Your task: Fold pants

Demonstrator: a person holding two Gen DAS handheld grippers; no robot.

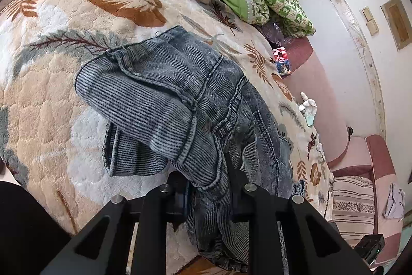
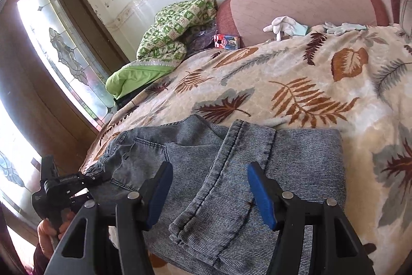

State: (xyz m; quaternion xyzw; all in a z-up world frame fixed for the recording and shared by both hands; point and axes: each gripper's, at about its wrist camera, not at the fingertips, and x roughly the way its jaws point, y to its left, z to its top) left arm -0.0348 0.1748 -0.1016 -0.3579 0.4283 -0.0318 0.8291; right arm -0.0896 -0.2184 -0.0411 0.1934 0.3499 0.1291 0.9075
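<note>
1. Leaf-patterned blanket [image 2: 296, 84] covers the bed; the grey jeans [image 2: 231, 172] lie partly folded along its near edge.
2. At the left, the left gripper [image 1: 206, 187] is clamped on a bunched fold at the jeans' near-left end.
3. To the right, the right gripper [image 2: 209, 193] hovers, fingers apart, nothing held, over the leg hem [image 2: 195, 223], whose long axis runs near-to-far between them.

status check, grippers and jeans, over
Left gripper shut on jeans at near edge. Right gripper open above jeans, holding nothing. Jeans partly folded on blanket. Nothing in the way.
</note>
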